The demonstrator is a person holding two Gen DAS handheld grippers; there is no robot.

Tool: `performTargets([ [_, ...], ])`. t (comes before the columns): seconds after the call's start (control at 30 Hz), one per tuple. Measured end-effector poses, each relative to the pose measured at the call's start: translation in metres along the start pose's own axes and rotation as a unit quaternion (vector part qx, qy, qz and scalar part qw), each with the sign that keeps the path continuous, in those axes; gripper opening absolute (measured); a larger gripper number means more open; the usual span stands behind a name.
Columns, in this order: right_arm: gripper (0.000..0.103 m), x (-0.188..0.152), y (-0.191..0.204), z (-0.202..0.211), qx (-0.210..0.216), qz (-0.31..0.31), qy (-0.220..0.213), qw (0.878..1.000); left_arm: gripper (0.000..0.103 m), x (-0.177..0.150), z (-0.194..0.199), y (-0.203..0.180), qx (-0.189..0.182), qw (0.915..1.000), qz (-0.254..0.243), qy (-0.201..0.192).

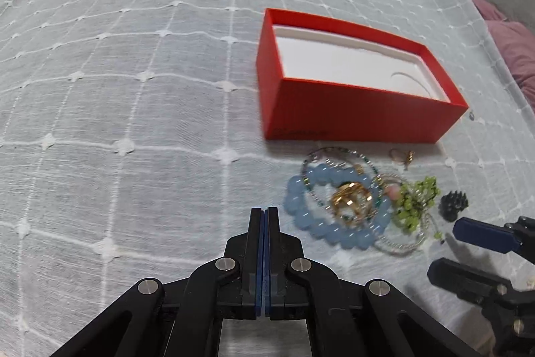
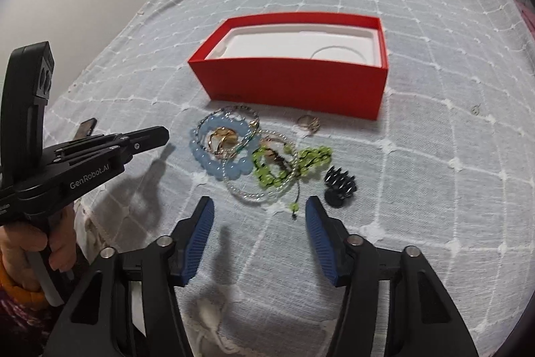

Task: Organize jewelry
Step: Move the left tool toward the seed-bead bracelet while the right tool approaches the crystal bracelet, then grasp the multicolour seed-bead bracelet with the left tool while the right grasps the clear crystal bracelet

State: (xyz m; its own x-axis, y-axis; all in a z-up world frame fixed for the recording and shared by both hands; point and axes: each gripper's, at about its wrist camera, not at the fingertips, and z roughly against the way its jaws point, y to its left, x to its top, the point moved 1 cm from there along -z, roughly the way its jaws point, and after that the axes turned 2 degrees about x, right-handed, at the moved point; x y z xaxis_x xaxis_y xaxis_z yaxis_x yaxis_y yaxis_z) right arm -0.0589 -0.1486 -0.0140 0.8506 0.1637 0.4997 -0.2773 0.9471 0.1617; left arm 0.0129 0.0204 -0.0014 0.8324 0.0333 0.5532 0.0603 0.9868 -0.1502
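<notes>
Grey-blue bedspread with a white stitched grid [image 2: 418, 156] covers the whole work surface. Your right gripper [image 2: 260, 216] hovers low over it, jaws spread wide, holding nothing. Your left gripper [image 1: 264, 210] is off to the left of the pile, jaws pressed together with nothing between them; its blue pads [image 1: 264, 256] are touching.

Just past the right fingertips sits the jewelry pile: a black spiky hair claw [image 2: 339, 184], a lime-green beaded bracelet [image 2: 294, 164], a clear beaded bracelet [image 2: 247, 193], a pale blue chunky bead bracelet [image 2: 214, 163] with gold rings [image 2: 222, 138] lying inside its loop, all tangled and overlapping. A small gold earring [image 2: 309, 122] lies apart, near the box.

Behind the pile: an open red rectangular cardboard box [image 2: 294, 86] with a white moulded insert [image 2: 294, 47], nothing in it.
</notes>
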Motion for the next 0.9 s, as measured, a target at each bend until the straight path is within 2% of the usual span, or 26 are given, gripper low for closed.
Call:
performTargets([
  [0.17,0.038,0.003,-0.004,-0.007,-0.016,-0.013,-0.002,1.0,0.002,-0.005,-0.001,0.001,0.006,0.9999,-0.009,0.003],
  [0.23,0.033,0.006,-0.008,-0.008,-0.02,-0.022,-0.004,1.0,0.02,-0.006,-0.001,-0.001,0.002,0.9999,-0.012,0.002],
  [0.37,0.029,0.011,-0.015,-0.017,-0.014,-0.046,-0.002,0.999,0.032,-0.003,-0.001,-0.004,-0.006,0.9999,-0.012,-0.001],
  [0.4,0.022,0.013,-0.016,-0.019,-0.012,-0.049,-0.001,0.999,0.035,-0.002,0.0,-0.004,-0.008,0.9999,-0.012,-0.002],
  [0.53,0.004,0.015,-0.015,-0.023,-0.013,-0.046,0.0,0.999,0.036,0.001,-0.001,-0.007,-0.016,0.9998,-0.009,-0.004],
  [0.9,0.003,0.005,-0.022,0.008,-0.03,-0.035,-0.024,0.999,0.035,0.006,-0.006,-0.012,-0.039,0.9992,-0.001,0.002],
])
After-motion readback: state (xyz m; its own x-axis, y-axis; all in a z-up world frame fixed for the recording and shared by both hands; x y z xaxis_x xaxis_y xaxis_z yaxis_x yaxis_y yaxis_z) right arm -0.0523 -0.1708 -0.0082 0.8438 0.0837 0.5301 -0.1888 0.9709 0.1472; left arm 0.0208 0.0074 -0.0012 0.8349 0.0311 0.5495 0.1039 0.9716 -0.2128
